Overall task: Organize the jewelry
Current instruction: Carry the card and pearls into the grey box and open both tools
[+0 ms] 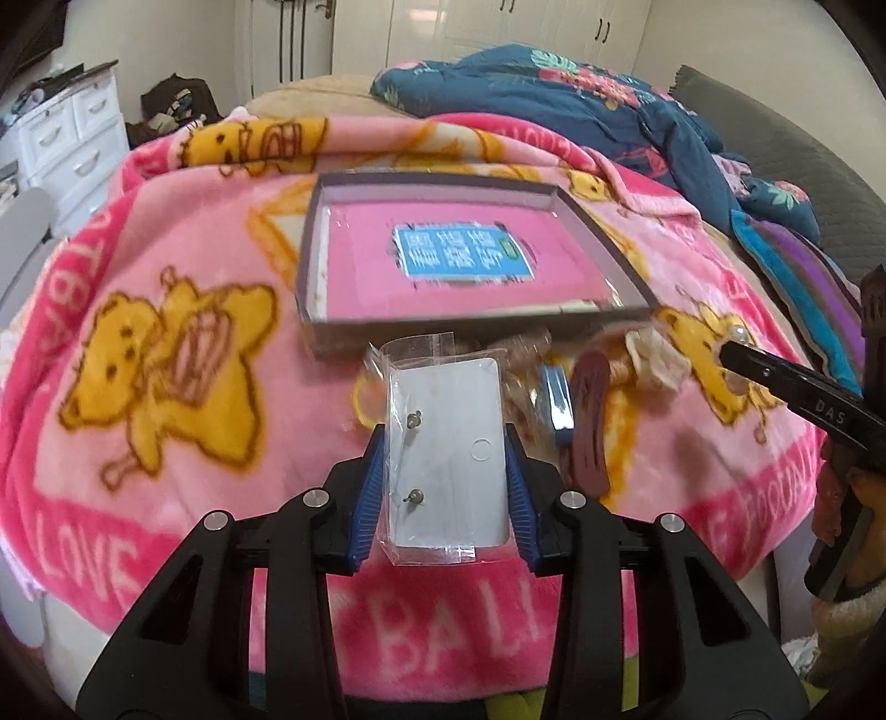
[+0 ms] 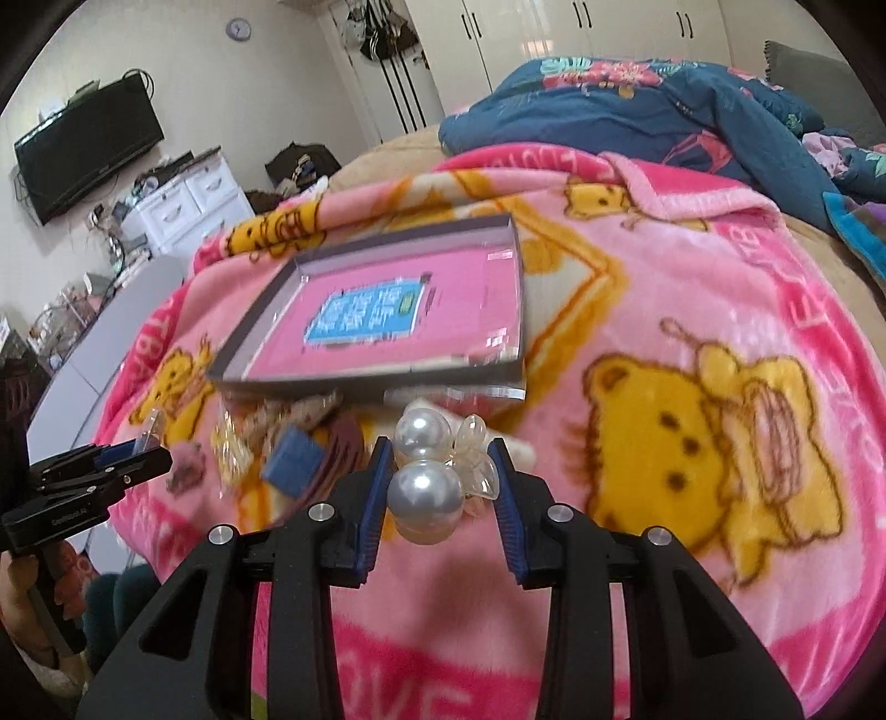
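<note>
- a home bedroom, lived in and somewhat untidy.
- a bed fills the middle, spread with a pink fleece blanket [image 1: 183,310] printed with yellow cartoon bears.
- a rumpled dark blue floral quilt [image 2: 637,105] is heaped at the far end.
- tall white wardrobe doors [image 2: 554,33] line the back wall.
- a white chest of drawers [image 2: 188,199] stands cluttered on top, under a wall-mounted television [image 2: 83,149].
- a round wall clock [image 2: 239,27] hangs high, and bags [image 2: 382,33] hang nearby.

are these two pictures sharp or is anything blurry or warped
Left wrist view: the earring card in the left tongs is sharp, the tray and small items behind smear, and the edges bow. Right wrist view: the pearl clip is crisp with glare spots, the tray label blurred.
</note>
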Demonstrator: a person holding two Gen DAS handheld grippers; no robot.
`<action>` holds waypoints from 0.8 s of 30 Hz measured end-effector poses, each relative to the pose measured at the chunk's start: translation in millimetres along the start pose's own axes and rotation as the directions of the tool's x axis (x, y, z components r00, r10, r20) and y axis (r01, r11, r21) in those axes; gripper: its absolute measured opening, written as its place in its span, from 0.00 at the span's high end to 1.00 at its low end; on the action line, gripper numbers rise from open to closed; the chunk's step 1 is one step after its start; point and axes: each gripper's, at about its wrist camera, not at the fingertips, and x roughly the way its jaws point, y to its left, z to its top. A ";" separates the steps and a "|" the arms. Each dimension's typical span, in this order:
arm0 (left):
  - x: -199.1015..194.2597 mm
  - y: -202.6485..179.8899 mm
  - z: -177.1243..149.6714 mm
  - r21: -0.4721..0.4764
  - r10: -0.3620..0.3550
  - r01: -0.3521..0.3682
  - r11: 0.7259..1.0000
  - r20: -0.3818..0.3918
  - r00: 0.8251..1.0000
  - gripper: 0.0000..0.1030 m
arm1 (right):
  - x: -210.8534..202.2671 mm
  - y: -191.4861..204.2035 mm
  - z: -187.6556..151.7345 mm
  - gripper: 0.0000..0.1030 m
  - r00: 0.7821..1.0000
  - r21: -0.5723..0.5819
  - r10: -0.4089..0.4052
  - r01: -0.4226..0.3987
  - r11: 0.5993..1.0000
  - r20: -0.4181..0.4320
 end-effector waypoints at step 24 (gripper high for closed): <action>33.8 24.6 89.3 -0.042 0.060 -0.058 0.997 0.042 0.997 0.69 | 38.9 -3.2 67.6 0.67 0.999 -0.009 0.008 -0.008 1.000 0.038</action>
